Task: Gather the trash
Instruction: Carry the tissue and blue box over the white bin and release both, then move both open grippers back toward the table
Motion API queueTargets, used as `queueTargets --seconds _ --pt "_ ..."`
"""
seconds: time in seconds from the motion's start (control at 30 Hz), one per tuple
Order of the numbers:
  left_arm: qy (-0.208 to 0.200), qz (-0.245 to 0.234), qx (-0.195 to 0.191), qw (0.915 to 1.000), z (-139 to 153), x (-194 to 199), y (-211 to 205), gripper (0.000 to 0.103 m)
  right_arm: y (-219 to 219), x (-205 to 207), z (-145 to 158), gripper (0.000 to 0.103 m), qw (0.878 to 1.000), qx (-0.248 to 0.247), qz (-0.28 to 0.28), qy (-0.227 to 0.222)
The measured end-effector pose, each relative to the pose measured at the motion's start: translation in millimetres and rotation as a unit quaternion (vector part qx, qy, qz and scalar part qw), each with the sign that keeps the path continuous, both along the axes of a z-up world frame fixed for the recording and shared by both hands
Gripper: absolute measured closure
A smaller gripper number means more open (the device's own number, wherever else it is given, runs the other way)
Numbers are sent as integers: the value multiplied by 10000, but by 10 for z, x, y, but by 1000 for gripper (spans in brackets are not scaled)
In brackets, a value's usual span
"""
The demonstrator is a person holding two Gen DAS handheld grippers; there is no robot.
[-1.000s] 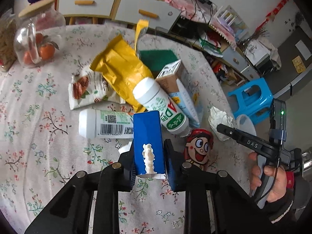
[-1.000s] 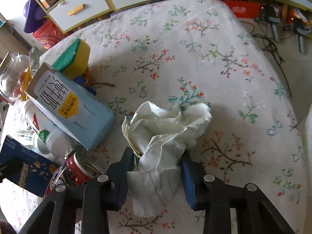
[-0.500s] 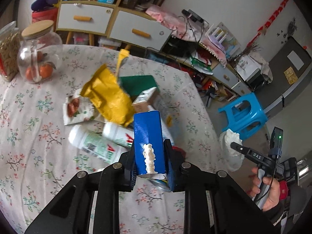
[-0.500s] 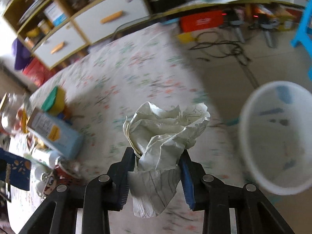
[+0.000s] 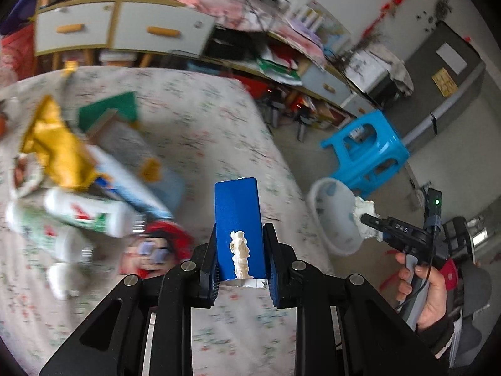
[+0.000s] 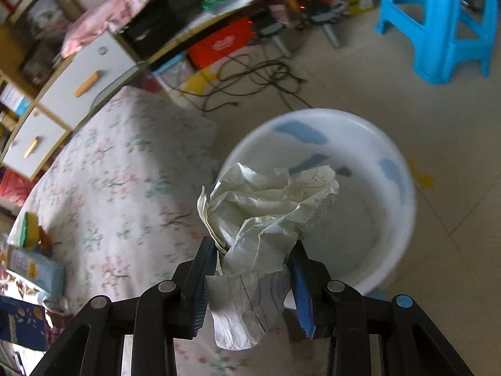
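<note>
My left gripper [image 5: 240, 250] is shut on a blue carton [image 5: 238, 219] and holds it above the floral table [image 5: 203, 119]. My right gripper [image 6: 253, 269] is shut on a crumpled white paper [image 6: 266, 213], held over the near rim of a white bin [image 6: 369, 219] on the floor beside the table. In the left wrist view the right gripper [image 5: 364, 219] with the paper [image 5: 363, 211] is at the bin [image 5: 332, 219]. Blurred trash lies on the table: a yellow bag [image 5: 59, 153], white bottles [image 5: 87, 216] and a red cartoon can [image 5: 156, 244].
A blue plastic stool [image 5: 366, 150] stands on the floor behind the bin, also in the right wrist view [image 6: 438, 25]. Drawers [image 5: 109, 28] and cluttered shelves line the far wall. Cables [image 6: 250, 78] lie on the floor. A green-yellow sponge [image 6: 29, 228] lies on the table.
Both grippers swung right, away from the trash pile. The right gripper carried the paper off the table to over the bin. The left gripper lifted the blue carton and turned towards the bin.
</note>
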State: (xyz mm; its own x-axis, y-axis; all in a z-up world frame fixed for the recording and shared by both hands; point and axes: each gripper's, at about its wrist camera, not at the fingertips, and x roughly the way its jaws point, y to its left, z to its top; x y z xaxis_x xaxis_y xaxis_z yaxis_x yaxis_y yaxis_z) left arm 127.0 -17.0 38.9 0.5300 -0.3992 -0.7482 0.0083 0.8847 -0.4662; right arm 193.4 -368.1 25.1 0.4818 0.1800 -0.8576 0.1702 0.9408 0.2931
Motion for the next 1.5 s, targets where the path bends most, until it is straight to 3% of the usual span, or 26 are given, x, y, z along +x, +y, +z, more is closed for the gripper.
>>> queueTargets --seconds 0.17,0.23,0.33,0.7,1.13,1.23,1.3,1.37,1.5 --pt "104 -301 -60 9995 -93 177 -474 78 -169 -1 -55 57 9998 -68 -151 118" --pt "109 -435 -31 9990 -104 261 -687 78 -227 -22 -52 45 9996 -112 -220 138" --pt "14 -650 27 9979 -64 332 -1006 78 -339 -68 -23 40 9993 -132 -331 106" --pt "-377 -1325 564 9889 -100 624 -2017 78 -627 -246 101 37 9983 -229 -542 -32" --pt "-392 -1634 808 9825 -430 954 -2373 76 -934 -392 114 35 9965 -276 -784 -41" --pt "-362 -1761 879 9798 -446 1006 -2444 67 -959 -404 122 35 9963 -267 -816 -52" --pt "-295 -1713 1057 9791 -435 1007 -2448 33 -958 -409 137 33 9963 -265 -817 -78" --pt "-398 -1613 1183 9790 -389 949 -2417 18 -957 -417 153 32 9963 -265 -812 -116" --pt "-621 -1468 1453 9765 -263 774 -2230 9 -921 -403 201 31 9964 -227 -793 -170"
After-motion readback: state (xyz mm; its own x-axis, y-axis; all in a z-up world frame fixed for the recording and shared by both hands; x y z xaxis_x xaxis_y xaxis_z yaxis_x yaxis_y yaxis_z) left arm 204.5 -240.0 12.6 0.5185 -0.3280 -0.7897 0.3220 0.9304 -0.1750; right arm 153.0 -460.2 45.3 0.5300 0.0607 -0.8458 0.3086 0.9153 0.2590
